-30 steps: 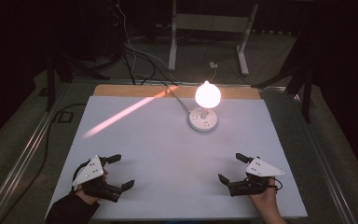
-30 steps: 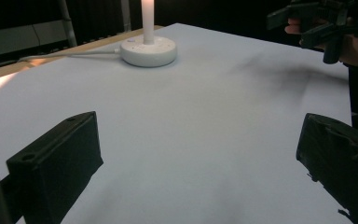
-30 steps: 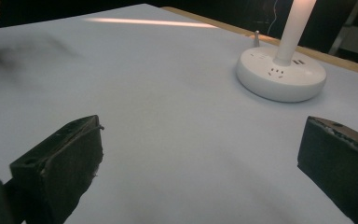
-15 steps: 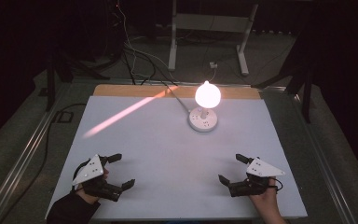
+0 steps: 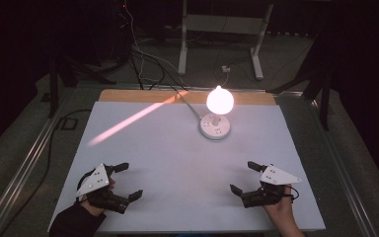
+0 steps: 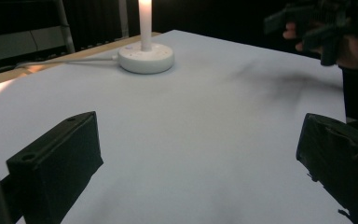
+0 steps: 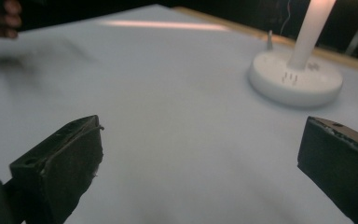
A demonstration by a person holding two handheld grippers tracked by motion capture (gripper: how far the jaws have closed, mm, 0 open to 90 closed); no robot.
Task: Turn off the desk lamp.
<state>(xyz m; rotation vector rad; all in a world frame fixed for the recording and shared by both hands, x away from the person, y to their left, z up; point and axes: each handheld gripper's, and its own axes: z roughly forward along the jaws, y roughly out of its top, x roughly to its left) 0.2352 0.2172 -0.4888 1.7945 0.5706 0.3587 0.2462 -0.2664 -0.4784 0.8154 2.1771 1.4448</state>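
a white table (image 5: 177, 163) stands in a darkened room, its far edge a strip of bare wood (image 5: 128, 95), with cables (image 5: 143, 64) trailing over the grey floor behind it and the legs of a white metal stand (image 5: 217, 44) beyond. a lit table lamp (image 5: 217, 116) with a round white base sits near the far middle of the table, its bulb glowing, and an orange streak of light (image 5: 131, 120) slants across the surface to its left. near the front edge the left gripper (image 5: 123, 181) and the right gripper (image 5: 243, 177) rest low over the table, well apart, each held in a hand, jaws spread wide and holding nothing. the high view takes in the bulb, the floor and both grey plates; the left gripper view catches the lamp's cord (image 6: 70, 59) running along the wooden strip and the other hand across the table, while the right gripper view brings out small markings on the lamp base (image 7: 294, 79).
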